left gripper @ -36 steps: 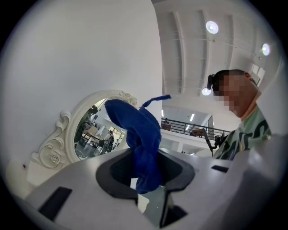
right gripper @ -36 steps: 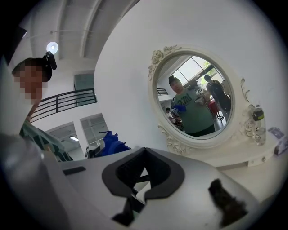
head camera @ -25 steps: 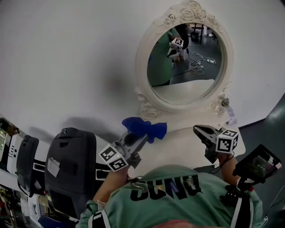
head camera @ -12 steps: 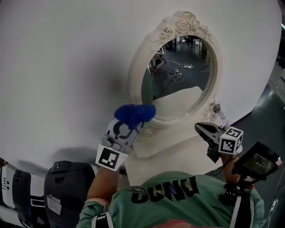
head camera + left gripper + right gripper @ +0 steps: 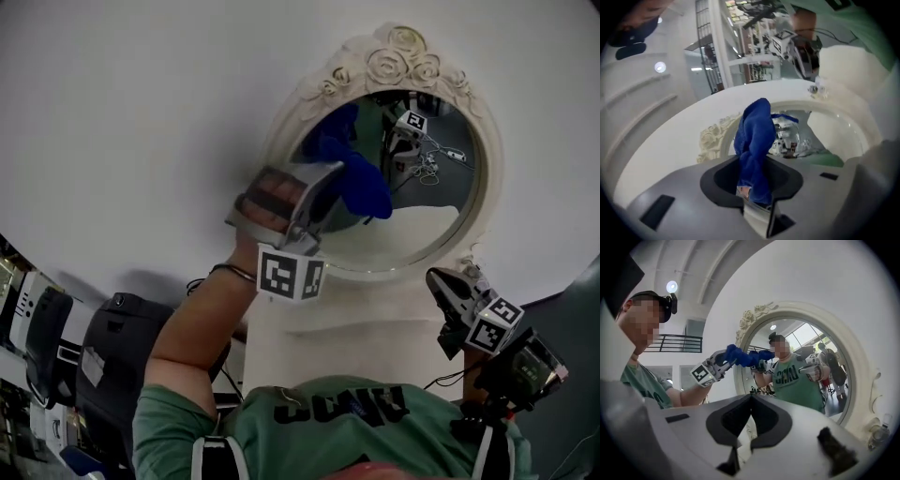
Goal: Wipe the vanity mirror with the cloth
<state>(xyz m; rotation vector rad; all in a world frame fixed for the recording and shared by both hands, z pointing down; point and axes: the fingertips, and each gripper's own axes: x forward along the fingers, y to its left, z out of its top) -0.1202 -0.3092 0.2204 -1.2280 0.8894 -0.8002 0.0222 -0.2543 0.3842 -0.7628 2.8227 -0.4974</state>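
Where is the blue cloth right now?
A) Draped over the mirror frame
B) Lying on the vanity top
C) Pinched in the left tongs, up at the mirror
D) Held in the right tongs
C: the left gripper view shows the blue cloth clamped in the left tongs in front of the mirror, while the right tongs are shut on nothing.

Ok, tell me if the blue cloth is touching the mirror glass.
Touching. In the right gripper view the blue cloth, held by the left gripper, meets its own reflection on the mirror glass with no gap.
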